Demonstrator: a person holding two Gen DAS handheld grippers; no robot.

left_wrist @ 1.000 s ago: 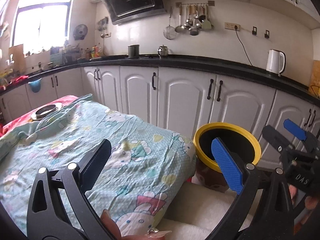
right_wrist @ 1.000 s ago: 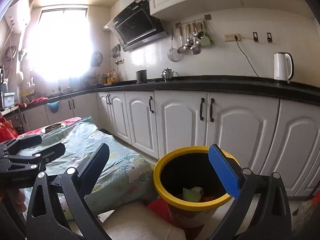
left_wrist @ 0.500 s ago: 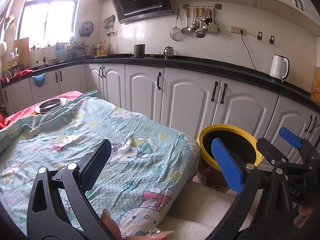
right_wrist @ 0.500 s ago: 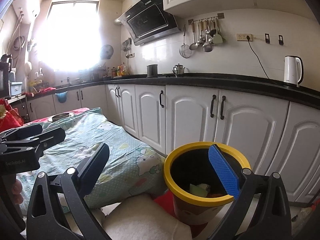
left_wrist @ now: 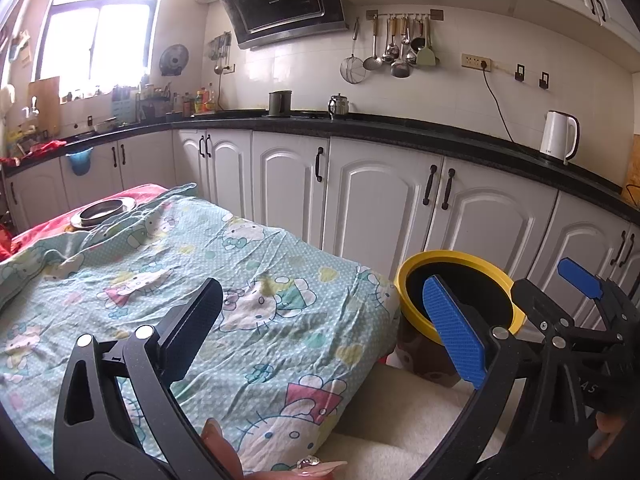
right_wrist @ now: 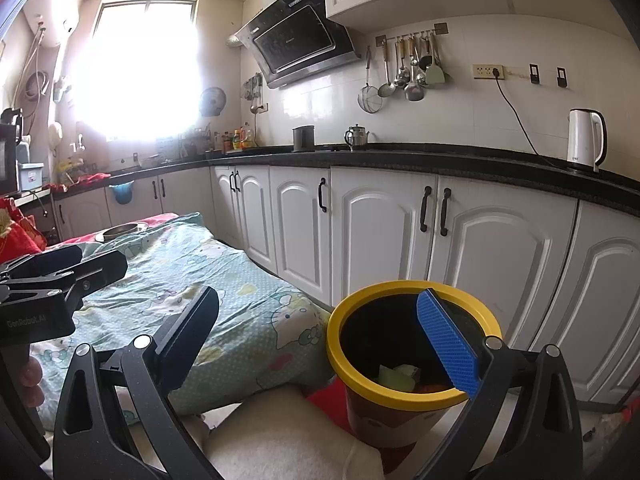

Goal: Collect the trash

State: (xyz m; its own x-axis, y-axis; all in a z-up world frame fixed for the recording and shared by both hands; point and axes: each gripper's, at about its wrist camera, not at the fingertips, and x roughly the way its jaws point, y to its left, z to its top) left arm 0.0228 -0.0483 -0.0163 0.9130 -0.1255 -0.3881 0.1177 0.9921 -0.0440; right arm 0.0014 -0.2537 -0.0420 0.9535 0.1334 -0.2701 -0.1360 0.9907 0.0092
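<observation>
A yellow-rimmed bin [right_wrist: 335, 336] stands on the floor by the white cabinets, with green and pale scraps of trash [right_wrist: 396, 374] at its bottom. My right gripper [right_wrist: 320, 336] is open and empty, its blue finger over the bin's mouth. My left gripper [left_wrist: 324, 332] is also open and empty, above the near corner of the table's cartoon cloth [left_wrist: 240, 300]. The bin [left_wrist: 452, 258] lies to its right, beyond the table's corner. Each gripper shows in the other's view: the right gripper [left_wrist: 560, 288] near the bin, the left gripper [right_wrist: 100, 260] over the cloth.
A metal dish [left_wrist: 100, 212] sits at the far end of the table. A cream cushion [right_wrist: 280, 432] lies low between table and bin. White cabinets [right_wrist: 380, 240] under a black counter run behind, with a white kettle [right_wrist: 584, 140] on it. A person's fingers [left_wrist: 224, 452] hold the left tool.
Both views have shifted a little, with the cloth-covered table showing more fully in the left wrist view. Both grippers stay open and empty near the bin.
</observation>
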